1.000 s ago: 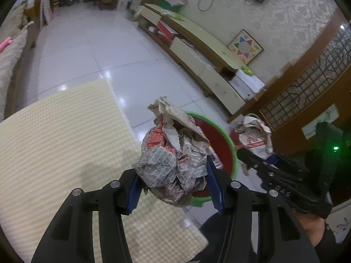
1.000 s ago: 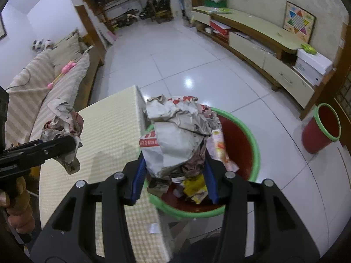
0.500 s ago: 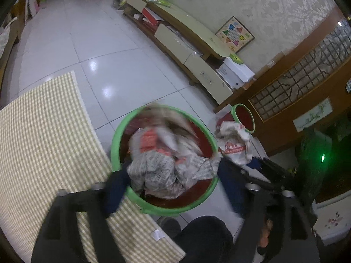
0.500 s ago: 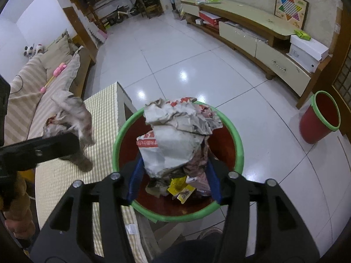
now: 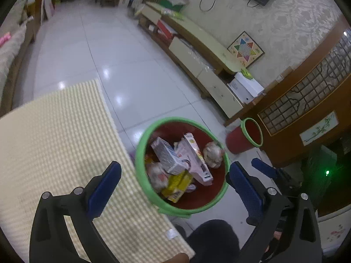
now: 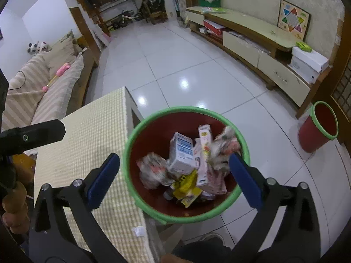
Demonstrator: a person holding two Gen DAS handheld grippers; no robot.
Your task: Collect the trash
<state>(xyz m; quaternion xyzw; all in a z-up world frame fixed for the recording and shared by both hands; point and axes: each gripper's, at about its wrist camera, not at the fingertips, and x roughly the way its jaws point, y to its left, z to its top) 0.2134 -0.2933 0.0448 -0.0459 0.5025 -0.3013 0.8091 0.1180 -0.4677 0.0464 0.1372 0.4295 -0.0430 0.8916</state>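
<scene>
A red bin with a green rim point(image 5: 140, 151) point(image 6: 131, 144) stands on the floor beside the table. It holds cartons point(image 5: 169, 157) point(image 6: 182, 153), a yellow wrapper point(image 5: 175, 186) point(image 6: 186, 188) and crumpled newspaper wads point(image 5: 212, 153) point(image 6: 221, 146). My left gripper point(image 5: 175, 182) is open and empty above the bin. My right gripper point(image 6: 175, 171) is open and empty above the bin too; it also shows at the right of the left wrist view point(image 5: 263, 168). The left gripper's finger shows at the left of the right wrist view point(image 6: 41, 131).
A table with a cream checked cloth point(image 5: 54, 135) point(image 6: 92, 140) lies left of the bin. A second, smaller red bin point(image 5: 245, 138) point(image 6: 318, 127) stands by a wooden cabinet. A low TV bench point(image 6: 252, 41) runs along the wall. A sofa point(image 6: 33, 83) is at the left.
Both grippers have opened over the bin. The two crumpled newspaper wads they held have dropped into it.
</scene>
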